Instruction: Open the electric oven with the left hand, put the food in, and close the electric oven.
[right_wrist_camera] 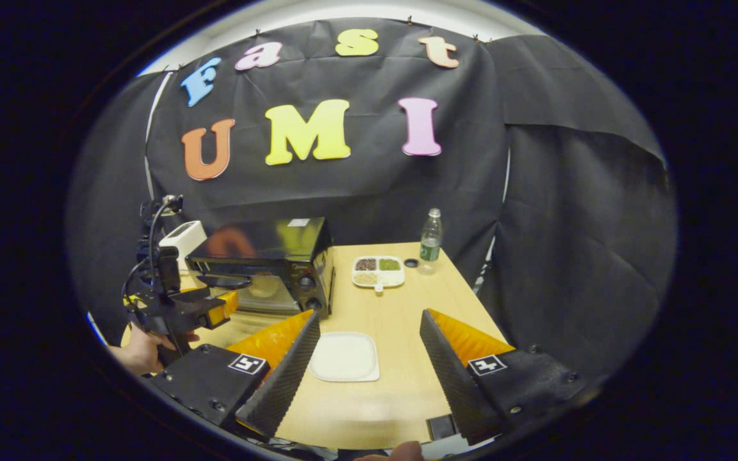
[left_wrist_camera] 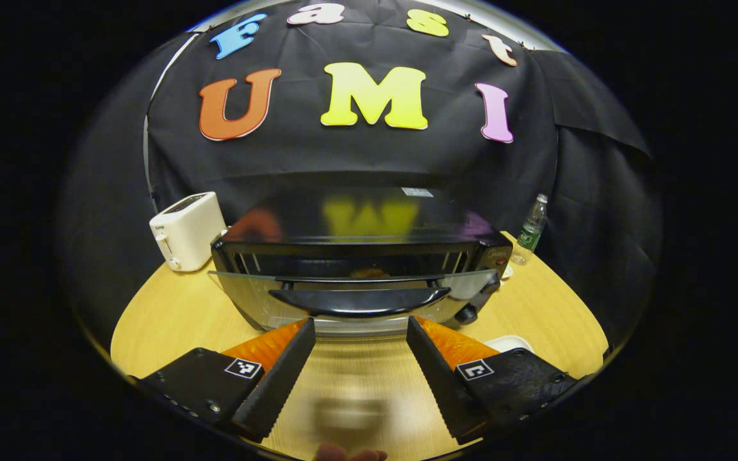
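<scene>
Glass oven door point(left_wrist_camera: 356, 288) just ahead of L tongs point(left_wrist_camera: 360, 330)

Bare tabletop point(right_wrist_camera: 401, 320) lay open between the white plate point(right_wrist_camera: 344, 356) and the sectioned dish point(right_wrist_camera: 378, 271); stood just left of that lane, the electric oven point(right_wrist_camera: 266, 262), door point(left_wrist_camera: 356, 291) partly lowered, handle point(left_wrist_camera: 359, 301) jutting toward the left gripper point(left_wrist_camera: 359, 333); flanked by a white toaster point(left_wrist_camera: 186, 230) on one side, a water bottle point(right_wrist_camera: 431, 240) near the far edge.
</scene>
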### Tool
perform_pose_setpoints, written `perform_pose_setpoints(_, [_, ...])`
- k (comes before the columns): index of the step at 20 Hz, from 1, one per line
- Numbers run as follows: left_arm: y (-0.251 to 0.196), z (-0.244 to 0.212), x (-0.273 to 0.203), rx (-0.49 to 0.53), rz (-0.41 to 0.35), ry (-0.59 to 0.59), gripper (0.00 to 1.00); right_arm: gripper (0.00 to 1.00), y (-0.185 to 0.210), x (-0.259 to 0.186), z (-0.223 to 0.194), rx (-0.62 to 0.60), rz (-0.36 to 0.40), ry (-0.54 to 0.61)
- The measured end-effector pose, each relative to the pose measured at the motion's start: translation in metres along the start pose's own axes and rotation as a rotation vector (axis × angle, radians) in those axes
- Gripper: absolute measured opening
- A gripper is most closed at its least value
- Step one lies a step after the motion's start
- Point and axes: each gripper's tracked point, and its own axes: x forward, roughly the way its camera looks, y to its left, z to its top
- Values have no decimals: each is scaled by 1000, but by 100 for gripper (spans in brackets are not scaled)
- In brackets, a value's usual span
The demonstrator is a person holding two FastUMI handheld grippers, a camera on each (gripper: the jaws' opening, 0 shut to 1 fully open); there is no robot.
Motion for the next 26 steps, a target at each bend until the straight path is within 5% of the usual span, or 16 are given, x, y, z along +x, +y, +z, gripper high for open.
perform_pose_setpoints(5, [0,65,-53,-48,-5,-114,94,100,15,3,43,-40,48,-122])
perform_pose_setpoints(13, [16,132,-225,-8,-22,-338,94,100,68,-90,77,-8,71,-291])
perform_pose_setpoints(19, [30,116,-327,-32,9,-439,94,100,108,-167,71,-30,107,-360])
perform_pose_setpoints(26, [42,84,-379,-19,44,-460,94,100,141,-220,39,-54,132,-379])
